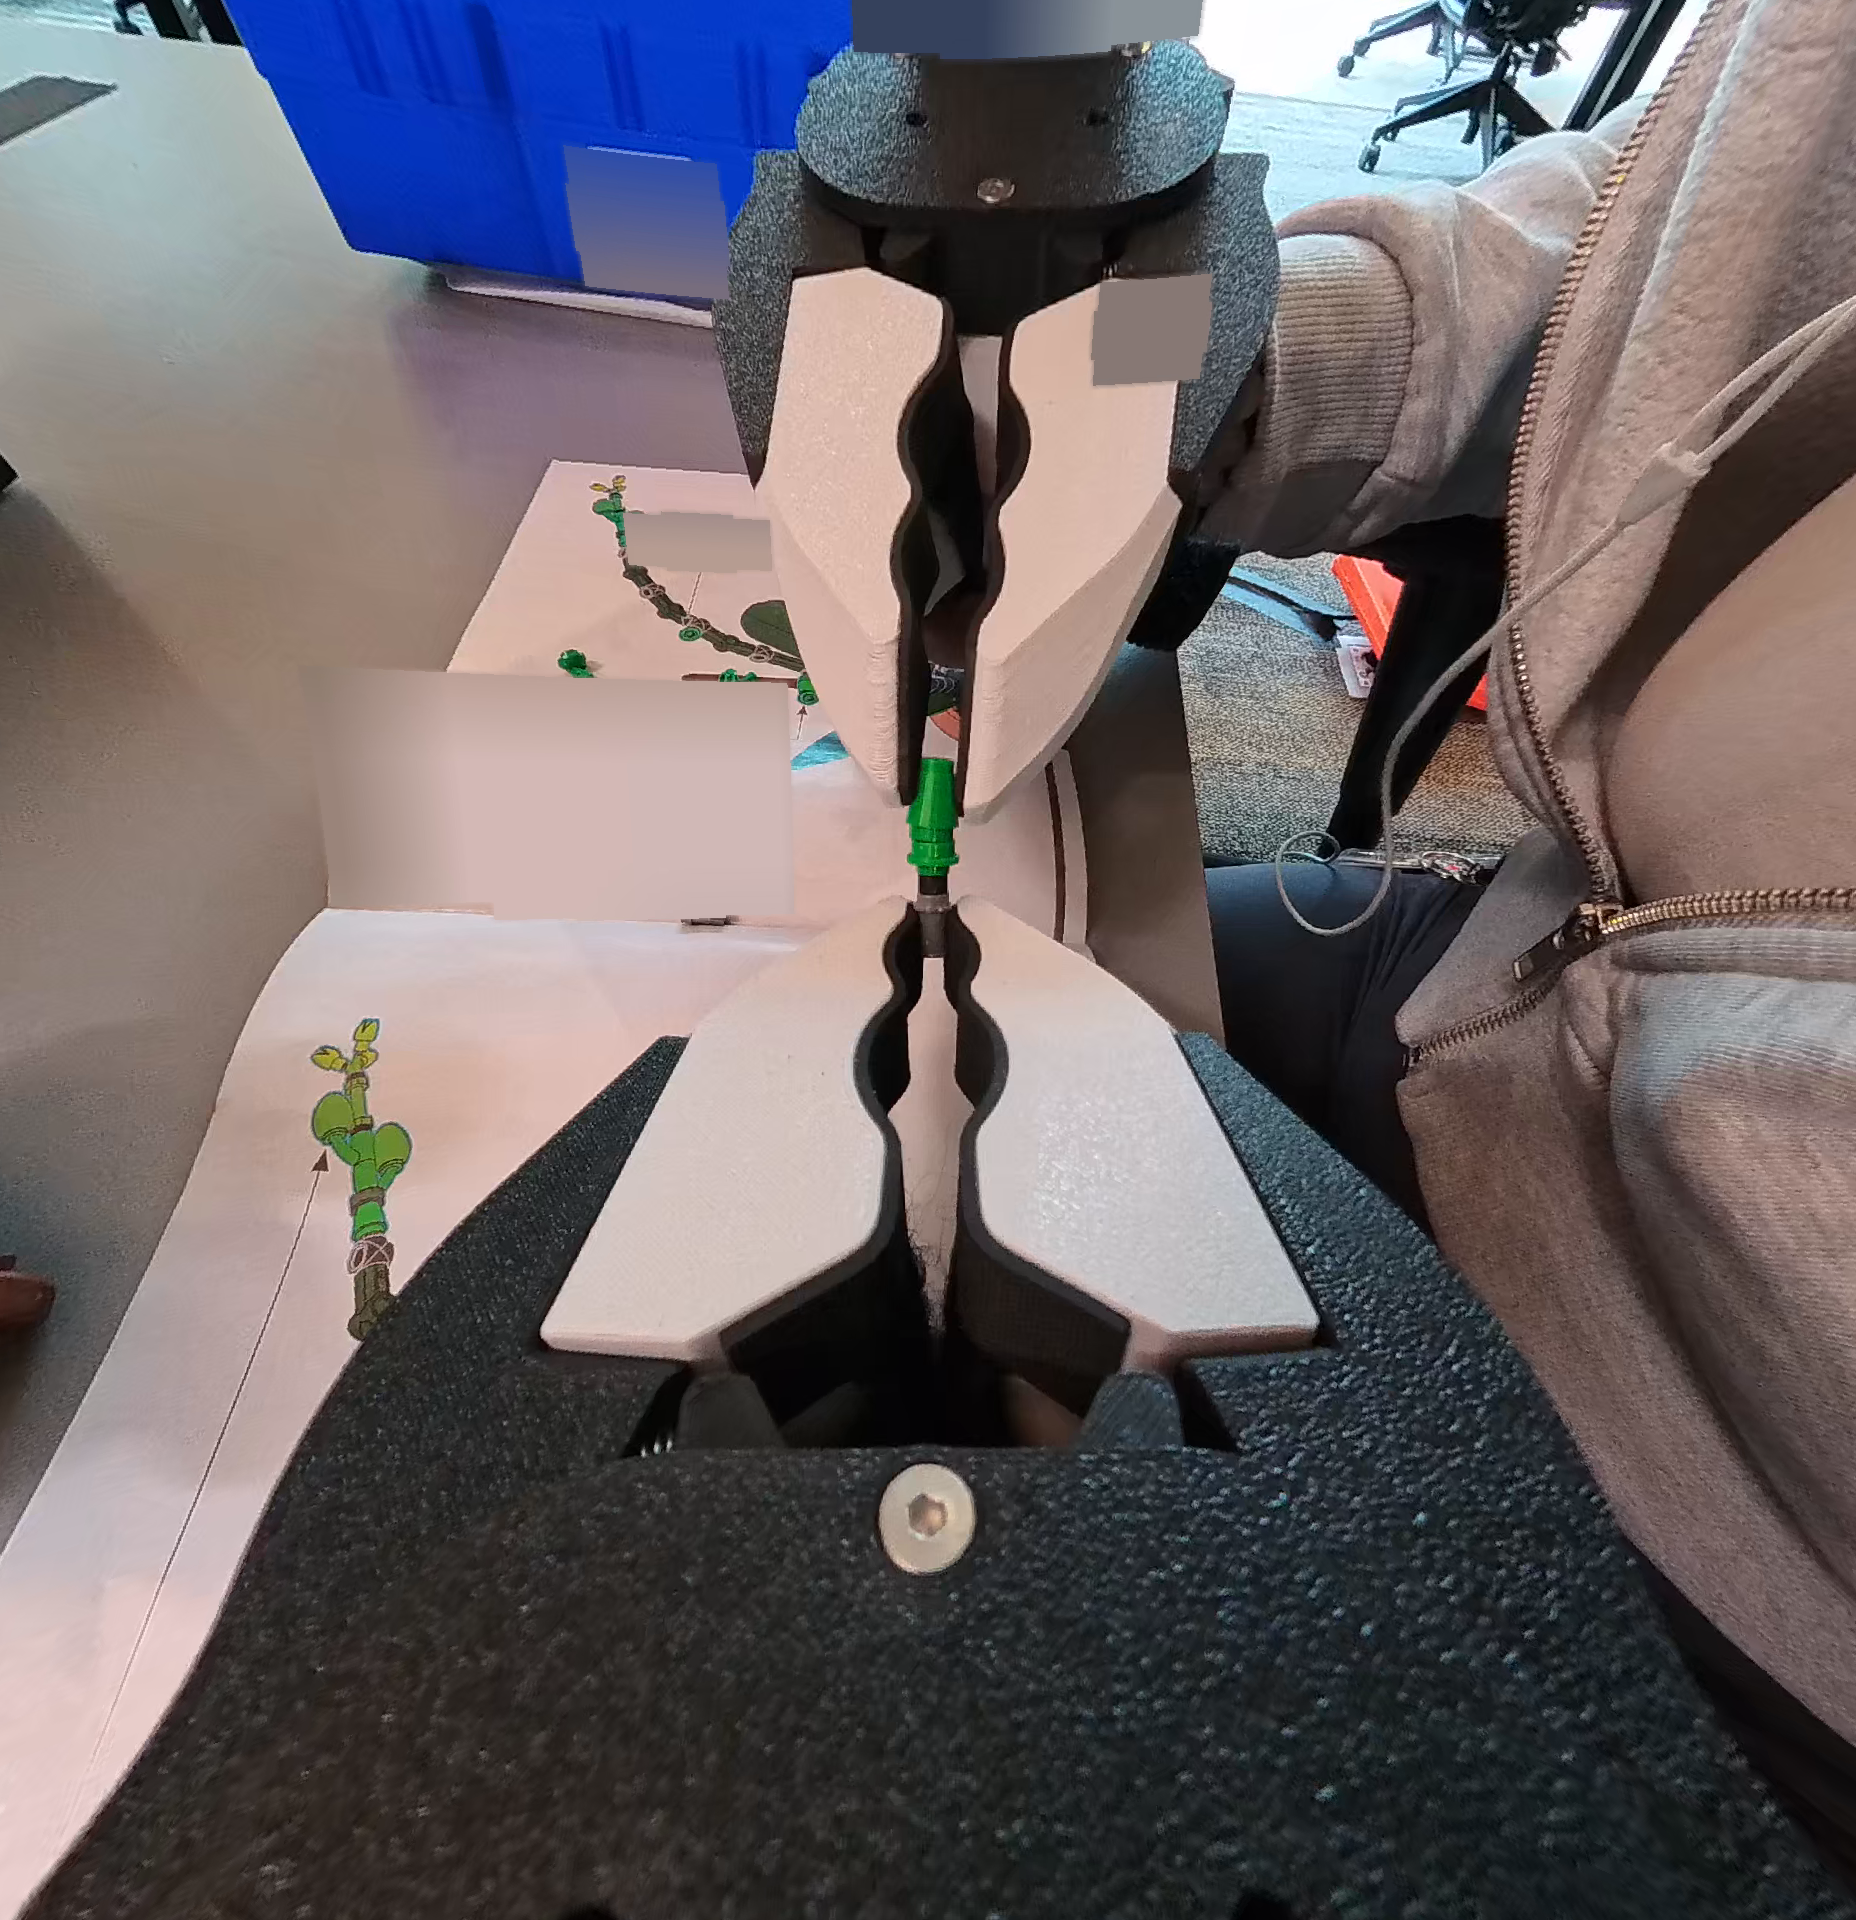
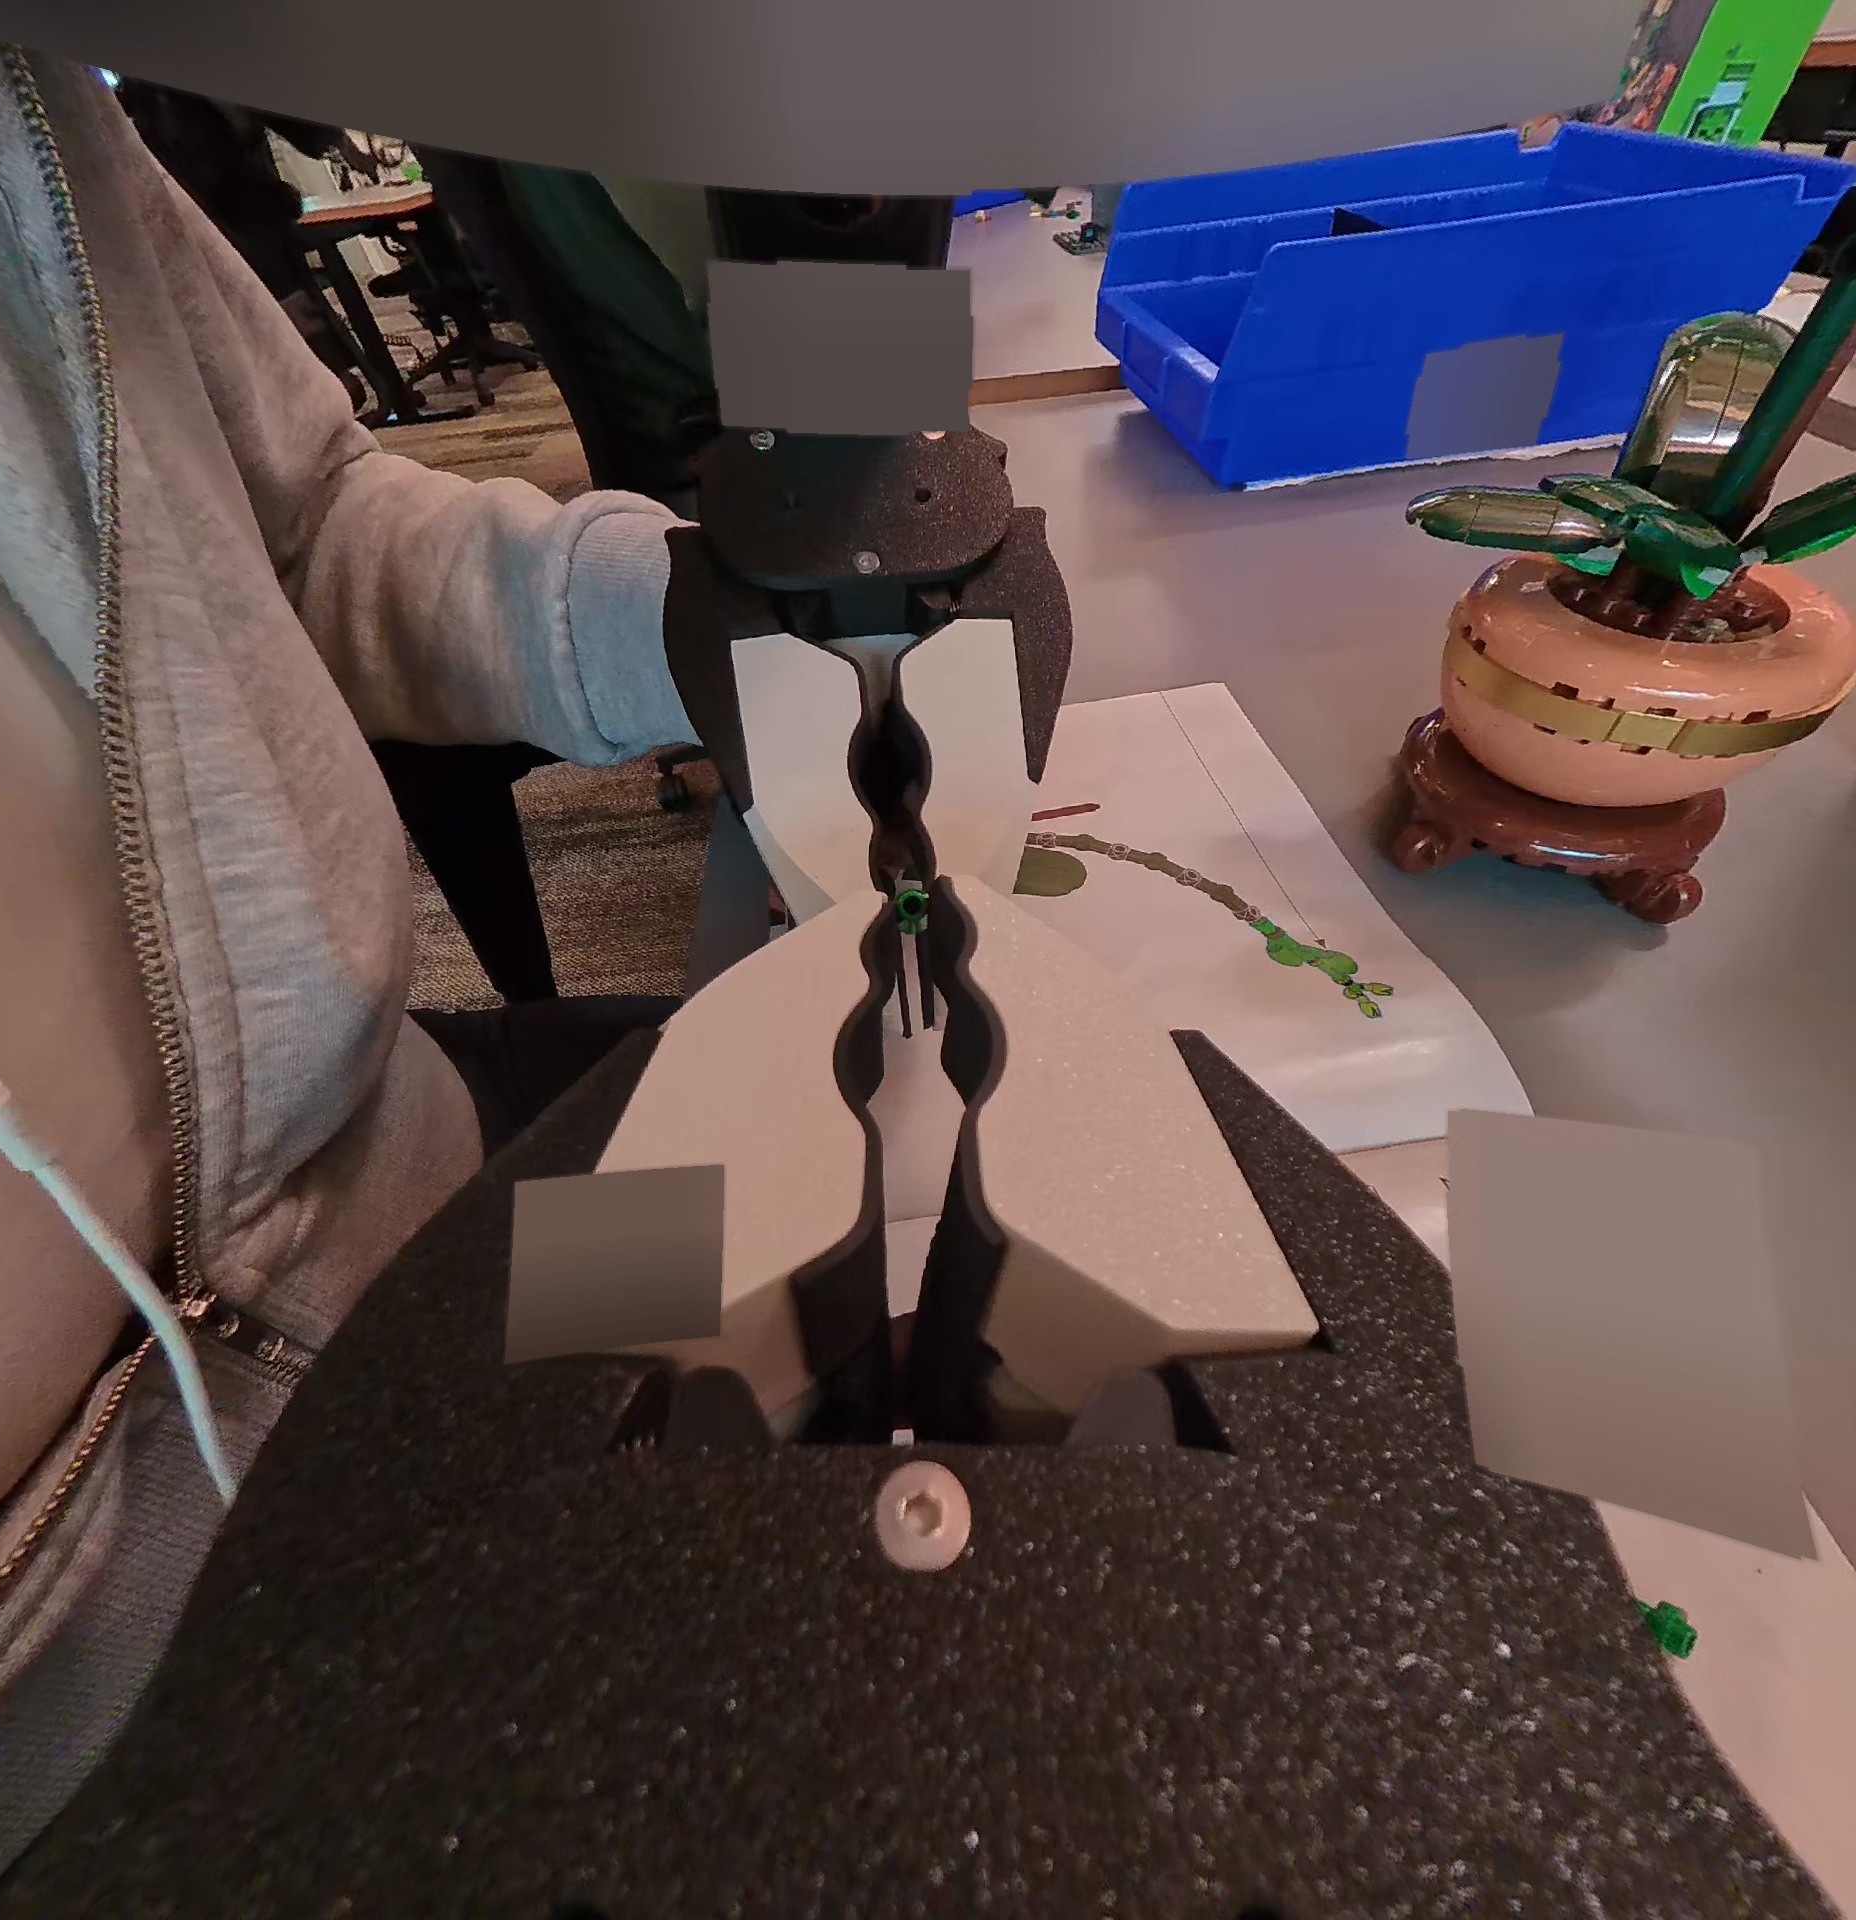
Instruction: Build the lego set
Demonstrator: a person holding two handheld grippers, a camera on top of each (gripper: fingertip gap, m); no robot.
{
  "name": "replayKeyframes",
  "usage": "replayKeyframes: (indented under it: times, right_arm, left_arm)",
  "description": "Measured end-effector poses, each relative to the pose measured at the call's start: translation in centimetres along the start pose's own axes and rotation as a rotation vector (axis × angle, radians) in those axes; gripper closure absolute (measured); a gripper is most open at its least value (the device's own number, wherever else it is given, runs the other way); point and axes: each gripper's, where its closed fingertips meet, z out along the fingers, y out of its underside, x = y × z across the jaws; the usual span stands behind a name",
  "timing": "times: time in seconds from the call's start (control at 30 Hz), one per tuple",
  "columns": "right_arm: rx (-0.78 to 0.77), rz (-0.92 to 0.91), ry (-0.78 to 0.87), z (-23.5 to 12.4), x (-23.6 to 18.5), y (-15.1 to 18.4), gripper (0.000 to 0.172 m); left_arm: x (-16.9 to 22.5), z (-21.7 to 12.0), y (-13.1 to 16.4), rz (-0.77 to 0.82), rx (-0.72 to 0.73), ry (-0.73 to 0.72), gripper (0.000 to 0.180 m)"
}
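Green plastic cone piece (image 1: 932, 821) on a dark peg (image 1: 934, 925), pinched between two grippers at frame centre.
The left gripper (image 1: 934, 914) clamps the peg; the right gripper (image 1: 929, 790), tip to tip above it, clamps the cone, over an instruction sheet (image 1: 488, 997).

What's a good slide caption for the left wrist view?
Two handheld grippers meet tip to tip: the left gripper clamps a dark peg, the right gripper its green piece, above printed instructions.
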Motion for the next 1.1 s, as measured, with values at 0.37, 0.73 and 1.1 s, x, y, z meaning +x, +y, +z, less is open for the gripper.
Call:
replayKeyframes:
  times: [0.37,0.73,1.1]
  right_arm:
    - [-0.002,-0.015,0.011,0.0,0.0,-0.1,0.167]
    - [0.012,-0.009,0.015,0.2,0.0,-0.3,0.167]
    - [0.038,0.057,0.113,-4.6,2.5,-0.7,0.167]
  left_arm:
    - [0.0,0.0,0.0,0.003,0.001,-0.002,0.178]
    - [0.1,-0.1,-0.1,0.004,0.011,-0.002,0.178]
    - [-0.1,-0.2,-0.3,-0.008,0.026,-0.003,0.178]
